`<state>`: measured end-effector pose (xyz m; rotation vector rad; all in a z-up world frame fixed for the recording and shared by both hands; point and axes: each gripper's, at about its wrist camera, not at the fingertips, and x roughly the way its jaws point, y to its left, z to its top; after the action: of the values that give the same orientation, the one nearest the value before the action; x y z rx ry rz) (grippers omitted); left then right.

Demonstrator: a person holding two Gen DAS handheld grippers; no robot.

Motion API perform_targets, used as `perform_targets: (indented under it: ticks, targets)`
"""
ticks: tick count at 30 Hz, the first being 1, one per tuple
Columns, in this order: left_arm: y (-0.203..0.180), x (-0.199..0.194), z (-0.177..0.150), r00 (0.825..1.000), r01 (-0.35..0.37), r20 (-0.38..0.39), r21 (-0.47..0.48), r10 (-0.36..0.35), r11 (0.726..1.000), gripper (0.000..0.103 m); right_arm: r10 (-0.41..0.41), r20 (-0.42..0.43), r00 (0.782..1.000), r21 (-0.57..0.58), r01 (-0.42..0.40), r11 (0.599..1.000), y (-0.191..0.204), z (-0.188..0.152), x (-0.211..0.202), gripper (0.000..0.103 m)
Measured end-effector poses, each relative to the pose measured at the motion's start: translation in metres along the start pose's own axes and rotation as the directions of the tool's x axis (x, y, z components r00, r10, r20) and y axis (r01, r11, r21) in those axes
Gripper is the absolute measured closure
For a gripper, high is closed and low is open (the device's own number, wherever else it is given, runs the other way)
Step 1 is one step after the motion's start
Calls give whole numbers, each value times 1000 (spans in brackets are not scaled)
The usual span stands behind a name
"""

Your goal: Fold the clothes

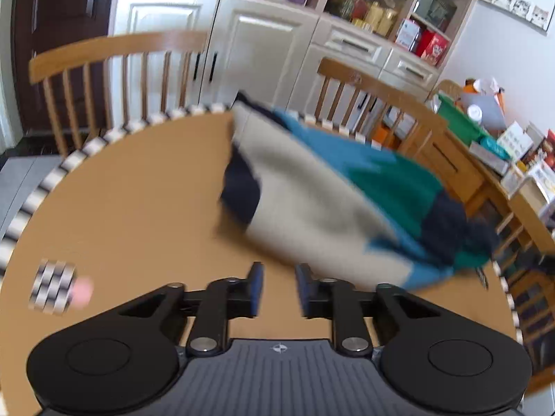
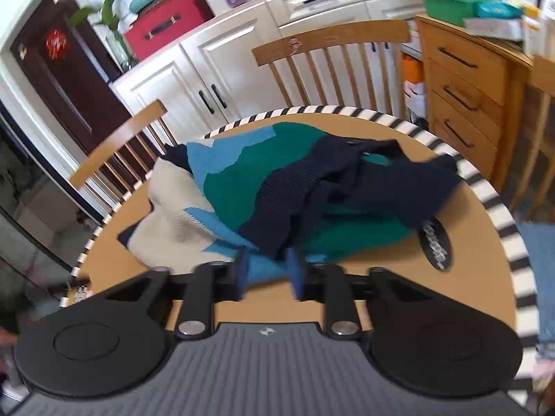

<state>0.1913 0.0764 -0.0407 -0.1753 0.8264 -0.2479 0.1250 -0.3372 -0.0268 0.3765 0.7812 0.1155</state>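
Two wooden spindle-back chairs [image 1: 114, 69] pushed up to the far side of the round surface [image 1: 138, 190], white cabinets [image 1: 249, 52] behind them. Wooden drawer unit [image 2: 464, 83] off to the right with a green bin [image 2: 447, 0] and a pile of clutter on top. Red box [image 2: 163, 27] and a plant up on the cabinet top, only in the right wrist view. Black oval tag [image 2: 435, 242] lying on the surface just beside the knit, half tucked under its edge. Nothing actually blocking the way in to the cloth.

Colour-block sweater [image 2: 277, 187] crumpled in a heap, cream, light blue, green and navy, sitting toward the far-right part of the surface.

Left tongs [image 1: 279, 289] spread with a clear gap, nothing in between, hanging over bare surface just short of the sweater's near cream-and-blue edge. Right tongs [image 2: 269, 274] spread too, with a light blue bit of hem lying right between the blue pads [image 2: 295, 270]; can't tell whether the pads actually touch the cloth.

Left view pretty blurry, mostly showing the cream panel plus a small striped patch [image 1: 53, 284] at lower left. Right view sharper, showing the navy ribbed part bunched on top.
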Motion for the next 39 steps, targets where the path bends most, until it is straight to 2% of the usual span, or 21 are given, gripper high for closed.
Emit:
perform_targets:
  ticks: [1, 3, 6, 8, 10, 12, 15, 17, 19, 20, 21, 22, 23, 24, 27, 29, 32, 34, 35, 38, 39]
  targets:
    - [-4, 8, 12, 1000, -1, 11, 5, 1, 1000, 64, -7, 1, 1000, -23, 7, 1000, 6, 3, 11, 70]
    - [-12, 24, 36, 999, -3, 33, 15, 2, 1000, 60, -44, 1, 999, -84, 44, 996, 16, 8, 31, 70]
    - [-13, 64, 77, 999, -16, 40, 5, 15, 1000, 56, -102, -2, 995, -152, 101, 983, 26, 14, 58, 61]
    - [-6, 89, 102, 999, -22, 28, -30, 23, 999, 51, -131, -8, 991, -174, 127, 976, 26, 13, 74, 48]
    - [5, 113, 124, 1000, -18, 20, -76, 19, 997, 42, -137, -11, 991, -170, 133, 976, 25, 11, 84, 47]
    - [17, 138, 143, 1000, -15, 12, -123, 16, 992, 34, -131, -9, 991, -155, 128, 980, 23, 11, 93, 40]
    - [32, 178, 162, 999, -46, -13, -170, 44, 984, 26, -106, 13, 994, -136, 107, 985, 22, 10, 100, 46]
    - [35, 201, 168, 996, -84, -24, -175, 81, 981, 26, -96, 17, 995, -122, 97, 988, 21, 12, 102, 59]
    - [32, 218, 170, 994, -111, -25, -141, 109, 984, 30, -79, 20, 997, -94, 81, 992, 18, 15, 103, 61]
    - [30, 227, 171, 992, -125, -25, -125, 123, 984, 33, -56, 26, 998, -60, 58, 997, 14, 18, 100, 69]
    - [27, 234, 172, 991, -132, -26, -97, 130, 986, 46, -34, 34, 999, -26, 35, 999, 10, 21, 97, 74]
    - [21, 239, 171, 992, -128, -29, -53, 127, 990, 69, -12, 41, 999, 7, 12, 1000, 7, 24, 94, 85]
    - [14, 242, 170, 992, -124, -32, -9, 124, 992, 81, 10, 50, 999, 41, -12, 999, 3, 27, 91, 91]
    - [8, 242, 169, 992, -119, -26, 31, 120, 992, 88, 31, 59, 998, 74, -36, 997, -1, 31, 88, 92]
    - [-3, 226, 166, 995, -98, 26, 112, 96, 989, 90, 94, 91, 991, 171, -108, 979, -12, 40, 78, 97]
    - [1, 199, 171, 996, -58, 69, 98, 52, 993, 91, 133, 116, 984, 234, -157, 960, -19, 47, 72, 98]
    - [6, 159, 178, 991, -5, 134, 91, -7, 996, 91, 233, 219, 948, 323, -296, 899, -31, 71, 42, 98]
    - [7, 130, 190, 984, -30, 179, 133, 6, 991, 91, 277, 288, 917, 348, -370, 862, -37, 95, 22, 98]
    - [9, 120, 199, 981, -48, 195, 134, 21, 990, 91, 279, 306, 910, 351, -380, 856, -40, 113, 15, 98]
    - [15, 79, 237, 958, -41, 285, 21, 33, 999, 91, 255, 375, 891, 362, -394, 845, -46, 169, 0, 98]
    - [15, 59, 248, 946, -19, 323, -18, 23, 1000, 91, 257, 413, 874, 377, -421, 825, -47, 186, -9, 98]
